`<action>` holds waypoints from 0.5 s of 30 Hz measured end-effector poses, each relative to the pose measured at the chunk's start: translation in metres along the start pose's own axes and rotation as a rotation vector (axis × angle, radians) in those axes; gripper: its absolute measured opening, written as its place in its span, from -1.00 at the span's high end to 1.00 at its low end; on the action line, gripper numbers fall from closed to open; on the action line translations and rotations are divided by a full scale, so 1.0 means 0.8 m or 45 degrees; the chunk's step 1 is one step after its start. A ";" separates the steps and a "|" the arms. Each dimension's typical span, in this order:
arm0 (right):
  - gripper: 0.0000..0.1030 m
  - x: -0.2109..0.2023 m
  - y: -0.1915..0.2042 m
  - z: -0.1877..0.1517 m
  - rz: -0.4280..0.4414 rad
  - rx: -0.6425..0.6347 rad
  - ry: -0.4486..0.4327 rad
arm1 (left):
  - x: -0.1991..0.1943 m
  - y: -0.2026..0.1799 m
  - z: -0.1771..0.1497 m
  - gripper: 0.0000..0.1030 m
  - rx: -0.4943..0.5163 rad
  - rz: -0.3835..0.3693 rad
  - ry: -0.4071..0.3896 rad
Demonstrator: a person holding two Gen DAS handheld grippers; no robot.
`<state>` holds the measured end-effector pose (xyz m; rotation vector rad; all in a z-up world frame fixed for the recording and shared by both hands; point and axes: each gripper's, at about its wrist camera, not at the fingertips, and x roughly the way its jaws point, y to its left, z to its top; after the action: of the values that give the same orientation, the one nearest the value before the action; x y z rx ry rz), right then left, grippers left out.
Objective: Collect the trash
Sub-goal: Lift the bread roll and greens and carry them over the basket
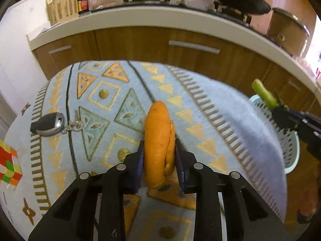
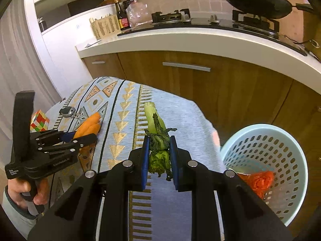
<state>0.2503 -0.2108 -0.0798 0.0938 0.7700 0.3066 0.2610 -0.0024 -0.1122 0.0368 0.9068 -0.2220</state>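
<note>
Counter (image 2: 180, 40): white top across the far side, wood cabinets below, hob on top.
Wok (image 2: 256, 2): black, on the far right burner.
Table (image 1: 230, 104): near side of the cabinets, under a pale blue cloth with gold and orange triangles.
Bin (image 2: 236, 140): pale blue perforated basket, just off the table's right edge, lower than the tabletop; an orange-red crumpled scrap (image 2: 262, 180) lies inside.
Left gripper (image 1: 159, 154): jaws closed to a narrow gap, blue pads pressing both sides of the peel; in the right wrist view it sits at the left of the table, gripped by a bare hand (image 2: 24, 192).
Right gripper (image 2: 159, 152): jaws closed to a narrow gap, pinching the greens at their leafy end, over the right part of the table, near the bin.
Basket (image 2: 105, 27): woven, cream, on the far left of the counter.
Bottle (image 2: 122, 19): dark, red label, just right of the basket.
Peel (image 1: 158, 140): orange, folded, long, pointing away from the left gripper; whether its far end touches the cloth I cannot tell.
Greens (image 2: 155, 132): wilted, pale stalk pointing away, dark leaves between the pads, held above the cloth.
Cube (image 1: 9, 166): multicoloured puzzle cube, left edge of the table.
Key fob (image 1: 48, 124): black and silver with a ring, on the cloth, left of the peel and beyond the cube.
</note>
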 end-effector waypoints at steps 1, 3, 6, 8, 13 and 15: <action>0.68 -0.006 -0.005 0.001 -0.010 0.005 -0.013 | -0.007 -0.005 0.003 0.51 -0.006 -0.023 -0.025; 0.68 -0.018 -0.013 0.002 -0.024 0.016 -0.038 | -0.015 -0.014 0.010 0.52 -0.012 -0.067 -0.064; 0.68 -0.041 -0.029 0.005 -0.042 0.041 -0.081 | -0.033 -0.037 0.022 0.52 -0.004 -0.130 -0.138; 0.68 -0.058 -0.040 0.007 -0.062 0.056 -0.114 | -0.046 -0.058 0.029 0.52 0.009 -0.166 -0.181; 0.68 -0.098 -0.062 0.007 -0.182 0.037 -0.191 | -0.069 -0.116 0.045 0.52 0.085 -0.244 -0.261; 0.68 -0.111 -0.071 0.005 -0.223 0.033 -0.207 | -0.070 -0.136 0.050 0.52 0.108 -0.269 -0.270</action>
<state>0.2066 -0.2923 -0.0290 0.0742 0.6165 0.1205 0.2359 -0.1035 -0.0367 -0.0042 0.6894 -0.4529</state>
